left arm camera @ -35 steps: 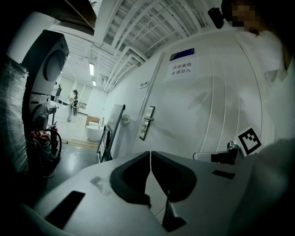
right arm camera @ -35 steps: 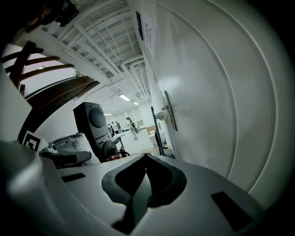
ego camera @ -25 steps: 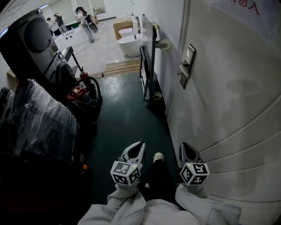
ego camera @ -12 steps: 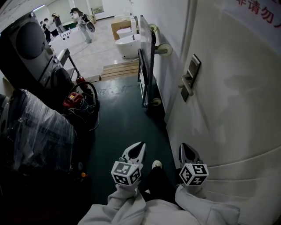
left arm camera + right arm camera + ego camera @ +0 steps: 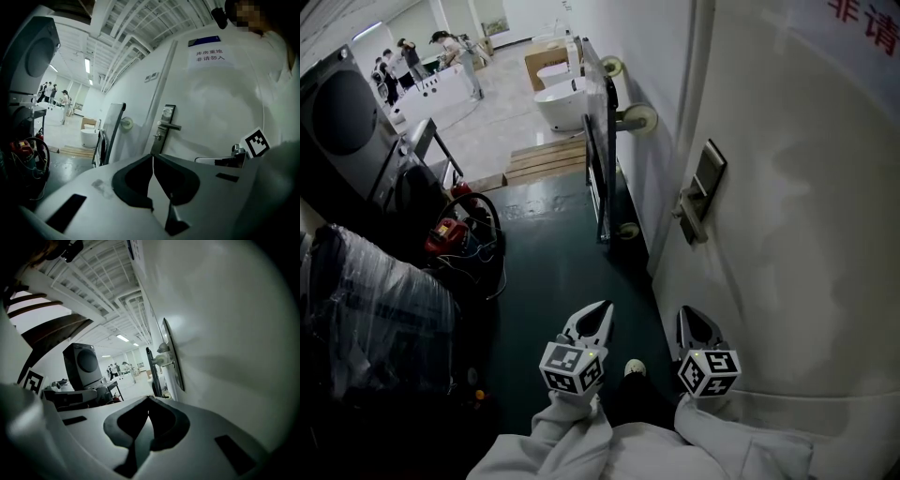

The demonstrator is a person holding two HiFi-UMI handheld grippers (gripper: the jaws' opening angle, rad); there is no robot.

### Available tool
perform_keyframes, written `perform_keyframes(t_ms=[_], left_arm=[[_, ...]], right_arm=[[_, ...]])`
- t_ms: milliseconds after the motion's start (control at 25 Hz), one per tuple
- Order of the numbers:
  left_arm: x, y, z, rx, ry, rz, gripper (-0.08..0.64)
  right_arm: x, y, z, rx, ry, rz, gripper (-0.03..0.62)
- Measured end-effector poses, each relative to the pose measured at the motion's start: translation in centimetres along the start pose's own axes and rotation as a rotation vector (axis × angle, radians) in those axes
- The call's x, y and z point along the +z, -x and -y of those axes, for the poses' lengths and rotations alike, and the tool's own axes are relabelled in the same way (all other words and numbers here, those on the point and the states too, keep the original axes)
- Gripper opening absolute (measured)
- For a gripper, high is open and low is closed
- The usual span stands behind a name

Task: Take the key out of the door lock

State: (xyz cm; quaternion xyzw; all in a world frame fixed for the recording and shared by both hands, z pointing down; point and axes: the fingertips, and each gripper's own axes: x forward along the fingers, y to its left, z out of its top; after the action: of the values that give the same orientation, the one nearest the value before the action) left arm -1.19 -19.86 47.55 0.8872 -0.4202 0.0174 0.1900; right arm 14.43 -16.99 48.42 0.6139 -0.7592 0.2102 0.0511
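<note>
Dark green floor (image 5: 553, 272) ran beside the white door (image 5: 787, 281). Its silver lock plate (image 5: 706, 183) sat well ahead of your left gripper (image 5: 600, 311) and right gripper (image 5: 687, 317), both closed on nothing. The stub (image 5: 158, 137) under the lever looked too small to confirm as the key. Since a second earlier, the plate had slid lower in your head view.

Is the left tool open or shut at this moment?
Shut. In the left gripper view, the two jaws of the left tool meet along a thin line, and nothing stands between them.
</note>
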Motion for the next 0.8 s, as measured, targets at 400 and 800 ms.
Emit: perform_keyframes(t_ms=[400, 800], left_arm=[[1.5, -7.0, -0.7, -0.065, -0.009, -0.006, 0.020], [1.1, -8.8, -0.9, -0.089, 0.012, -0.020, 0.020]], right_arm=[[2.0, -4.3, 2.8, -0.025, -0.013, 0.020, 0.051], [1.7, -5.6, 3.5, -0.036, -0.019, 0.003, 0.051]])
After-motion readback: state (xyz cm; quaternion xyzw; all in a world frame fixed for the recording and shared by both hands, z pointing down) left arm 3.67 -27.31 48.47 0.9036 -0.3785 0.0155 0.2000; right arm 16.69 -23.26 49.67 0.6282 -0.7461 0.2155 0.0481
